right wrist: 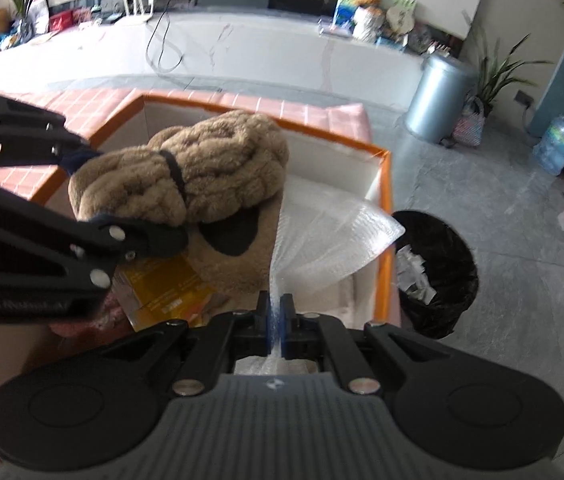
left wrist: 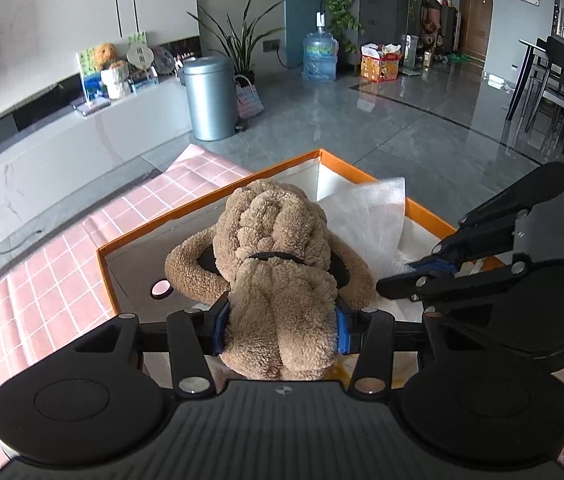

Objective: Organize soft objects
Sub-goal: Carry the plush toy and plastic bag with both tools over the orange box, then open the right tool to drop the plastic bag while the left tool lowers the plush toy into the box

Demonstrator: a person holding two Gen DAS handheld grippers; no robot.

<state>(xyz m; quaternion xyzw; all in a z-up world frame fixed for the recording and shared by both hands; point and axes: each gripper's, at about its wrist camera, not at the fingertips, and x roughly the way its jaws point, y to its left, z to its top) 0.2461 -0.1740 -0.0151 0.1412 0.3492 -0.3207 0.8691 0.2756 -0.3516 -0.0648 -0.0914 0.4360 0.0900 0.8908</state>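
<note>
My left gripper [left wrist: 279, 328] is shut on a tan plush dog [left wrist: 277, 248] and holds it over the orange box [left wrist: 209, 204]. The dog has long ears and a black collar. In the right wrist view the plush dog [right wrist: 201, 168] hangs above the box [right wrist: 386, 184], held by the left gripper [right wrist: 121, 200]. My right gripper [right wrist: 275, 320] is shut on a sheet of clear bubble wrap [right wrist: 330, 236] inside the box. In the left wrist view the right gripper [left wrist: 430, 266] pinches the bubble wrap [left wrist: 370, 216] beside the dog.
The box stands on a pink checked cloth [left wrist: 41, 280]. A yellow packet [right wrist: 169, 288] lies in the box. A black bin [right wrist: 438, 272] stands on the floor to the right. A metal bin [left wrist: 209, 96] and a water bottle [left wrist: 320, 56] stand farther off.
</note>
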